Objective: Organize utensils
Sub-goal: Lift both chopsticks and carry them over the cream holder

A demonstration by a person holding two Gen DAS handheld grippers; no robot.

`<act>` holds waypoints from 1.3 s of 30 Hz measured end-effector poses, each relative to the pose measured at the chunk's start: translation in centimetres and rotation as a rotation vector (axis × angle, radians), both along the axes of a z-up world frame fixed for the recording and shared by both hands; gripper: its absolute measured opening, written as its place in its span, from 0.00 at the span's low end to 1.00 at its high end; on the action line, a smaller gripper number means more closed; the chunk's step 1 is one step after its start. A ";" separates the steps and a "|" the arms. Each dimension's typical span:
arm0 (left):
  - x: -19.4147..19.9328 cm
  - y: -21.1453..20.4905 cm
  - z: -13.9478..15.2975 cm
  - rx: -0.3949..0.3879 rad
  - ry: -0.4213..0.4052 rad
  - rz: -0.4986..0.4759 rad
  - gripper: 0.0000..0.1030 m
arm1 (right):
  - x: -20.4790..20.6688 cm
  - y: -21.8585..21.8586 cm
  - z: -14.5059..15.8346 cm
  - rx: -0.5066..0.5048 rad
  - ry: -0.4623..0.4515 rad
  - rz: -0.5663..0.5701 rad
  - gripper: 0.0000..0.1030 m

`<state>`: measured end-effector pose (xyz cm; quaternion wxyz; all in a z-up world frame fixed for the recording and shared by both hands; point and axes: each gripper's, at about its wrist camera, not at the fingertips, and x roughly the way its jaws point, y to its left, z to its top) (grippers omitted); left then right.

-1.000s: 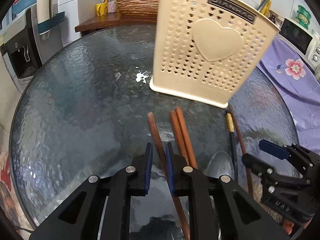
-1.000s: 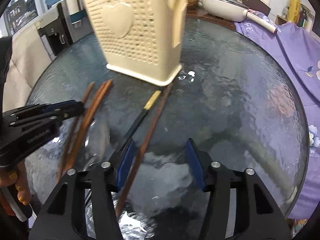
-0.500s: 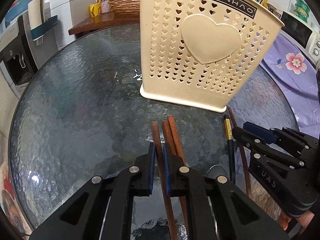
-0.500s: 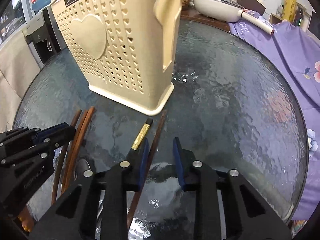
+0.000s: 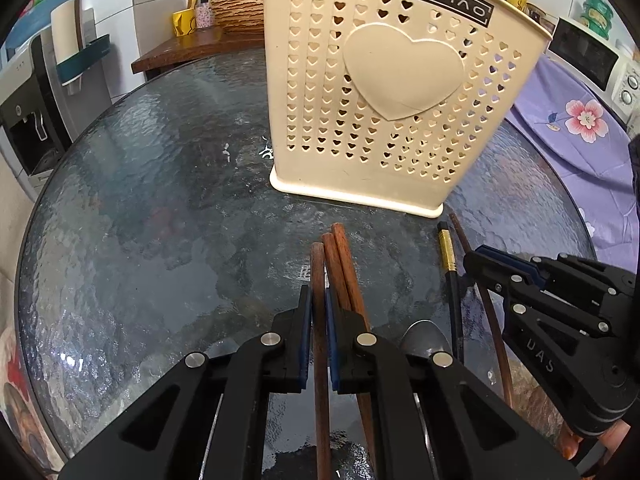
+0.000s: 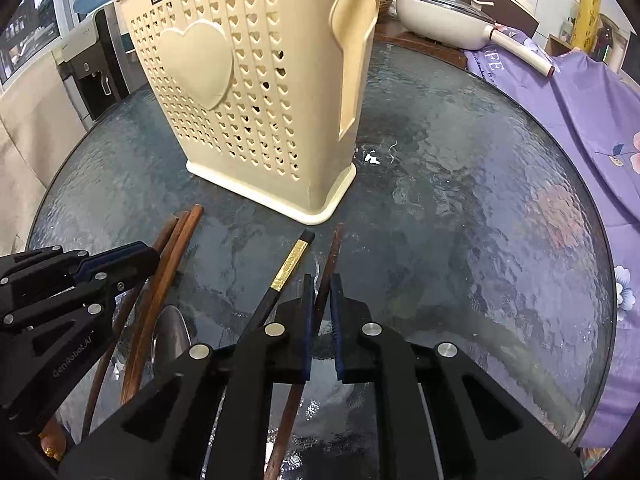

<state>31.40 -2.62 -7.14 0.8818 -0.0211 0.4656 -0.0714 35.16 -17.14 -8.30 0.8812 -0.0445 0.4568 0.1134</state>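
Wooden chopsticks (image 5: 318, 280) (image 6: 326, 264) pinched, both tongs (image 5: 319, 300) (image 6: 322, 292)

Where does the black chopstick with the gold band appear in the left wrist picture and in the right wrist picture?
Left wrist view: the black chopstick with the gold band lies right of centre, beside the right gripper.
Right wrist view: the same chopstick lies at centre, just left of that gripper's fingers.
Shared landmark: the cream utensil holder; the chopstick's tip points at its base.
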 end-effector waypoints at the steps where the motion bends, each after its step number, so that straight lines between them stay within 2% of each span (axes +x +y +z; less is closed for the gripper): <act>1: 0.0 0.0 0.0 -0.005 0.001 0.002 0.07 | -0.1 0.0 -0.1 0.011 -0.001 0.002 0.08; 4: -0.1 -0.3 0.0 -0.007 0.003 -0.003 0.07 | -0.4 0.0 -0.2 0.027 -0.001 0.018 0.08; 7: -0.3 -0.3 0.1 -0.026 0.004 0.003 0.07 | -0.7 -0.6 -0.4 0.100 0.010 0.020 0.07; 14: -1.2 0.4 1.8 -0.047 -0.035 0.020 0.07 | -1.5 -2.0 0.9 0.193 -0.035 0.017 0.07; 26: -4.5 0.8 8.1 -0.111 -0.187 0.011 0.07 | -4.4 -3.6 6.5 0.321 -0.170 0.059 0.06; 36: -8.0 1.6 12.7 -0.197 -0.293 -0.034 0.07 | -10.3 -5.3 13.2 0.403 -0.330 0.137 0.06; 39: -9.2 1.5 14.3 -0.191 -0.338 -0.054 0.07 | -11.8 -5.7 14.8 0.411 -0.370 0.159 0.06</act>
